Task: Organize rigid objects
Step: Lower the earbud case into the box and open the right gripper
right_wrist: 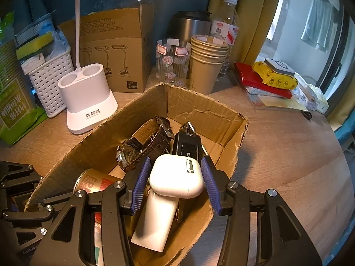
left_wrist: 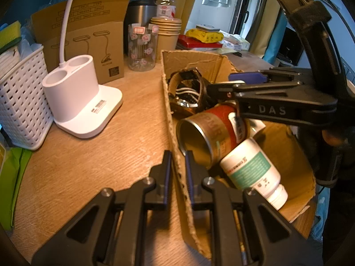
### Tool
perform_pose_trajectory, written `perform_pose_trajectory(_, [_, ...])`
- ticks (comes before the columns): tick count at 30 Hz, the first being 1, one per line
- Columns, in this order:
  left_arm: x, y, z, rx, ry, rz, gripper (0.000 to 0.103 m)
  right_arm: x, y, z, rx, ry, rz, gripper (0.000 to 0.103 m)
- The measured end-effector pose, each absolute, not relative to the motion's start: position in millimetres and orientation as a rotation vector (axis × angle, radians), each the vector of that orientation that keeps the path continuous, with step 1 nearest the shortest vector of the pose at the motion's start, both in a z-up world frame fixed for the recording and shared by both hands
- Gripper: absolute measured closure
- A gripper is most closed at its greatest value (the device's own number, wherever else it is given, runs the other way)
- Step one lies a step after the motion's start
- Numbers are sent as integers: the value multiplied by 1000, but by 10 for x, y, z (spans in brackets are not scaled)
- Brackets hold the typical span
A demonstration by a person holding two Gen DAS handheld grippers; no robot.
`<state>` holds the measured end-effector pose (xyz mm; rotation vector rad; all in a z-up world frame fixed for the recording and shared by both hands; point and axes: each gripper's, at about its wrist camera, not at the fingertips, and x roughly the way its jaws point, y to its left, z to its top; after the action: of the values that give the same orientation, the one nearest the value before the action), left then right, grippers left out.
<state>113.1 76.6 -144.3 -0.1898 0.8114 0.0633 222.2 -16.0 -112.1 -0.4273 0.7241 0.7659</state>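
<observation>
- The box [right_wrist: 199,113] sits on the table [right_wrist: 288,155], holding a can [left_wrist: 213,130], a pill bottle [left_wrist: 250,168], watches [right_wrist: 146,141], a car key [right_wrist: 188,146] and a white earbud case [right_wrist: 177,175].
- My right tool [right_wrist: 175,181] brackets the case, its pads slightly apart from the sides as far as I can tell.
- My left tool [left_wrist: 178,166] is clamped on the box's near wall.
- A lamp base [left_wrist: 82,102], basket [left_wrist: 22,102], glass [left_wrist: 142,46] and paper cups [left_wrist: 166,33] stand behind.

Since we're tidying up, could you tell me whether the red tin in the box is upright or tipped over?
Tipped over: the red tin lies on its side in the cardboard box, open mouth facing sideways, apparently empty.
</observation>
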Motion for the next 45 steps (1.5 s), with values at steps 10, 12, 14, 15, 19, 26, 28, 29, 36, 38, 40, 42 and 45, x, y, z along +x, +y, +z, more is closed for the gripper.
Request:
perform_pose_trajectory(10, [1130, 763, -1443, -191, 812, 62, 89, 2167, -208, -1064, -408, 709, 777, 41])
perform_pose_trajectory(12, [1129, 755, -1440, -190, 812, 63, 89, 2151, -220, -1053, -405, 706, 778, 41])
perform_pose_trajectory(14, [1130, 754, -1440, -190, 811, 63, 89, 2139, -242, -1037, -403, 701, 773, 41])
perform_pose_trajectory(15, [1130, 753, -1441, -190, 812, 64, 89, 2138, -250, -1033, -401, 700, 773, 41])
perform_pose_trajectory(19, [1130, 751, -1440, -190, 812, 63, 89, 2120, -303, -999, -391, 690, 767, 41])
perform_pose_trajectory(26, [1130, 748, -1440, -189, 811, 63, 89, 2076, -412, -919, -373, 669, 741, 41])
perform_pose_trajectory(28, [1131, 755, -1441, -190, 812, 63, 89, 2062, -457, -892, -367, 662, 729, 41])
perform_pose_trajectory(29, [1131, 755, -1441, -190, 812, 63, 89, 2056, -477, -881, -365, 659, 723, 40])
perform_pose_trajectory(36, [1131, 752, -1440, -189, 811, 63, 89, 2004, -646, -826, -350, 641, 689, 40])
perform_pose_trajectory(38, [1132, 756, -1439, -189, 811, 63, 89, 1982, -707, -807, -345, 637, 678, 40])
perform_pose_trajectory(40, [1131, 753, -1438, -188, 811, 63, 89, 1963, -777, -782, -336, 632, 665, 40])
perform_pose_trajectory(42, [1133, 760, -1433, -188, 811, 64, 89, 1931, -861, -747, -326, 625, 652, 40])
perform_pose_trajectory(45, [1134, 767, -1429, -187, 811, 64, 89, 1883, -975, -697, -312, 616, 631, 40])
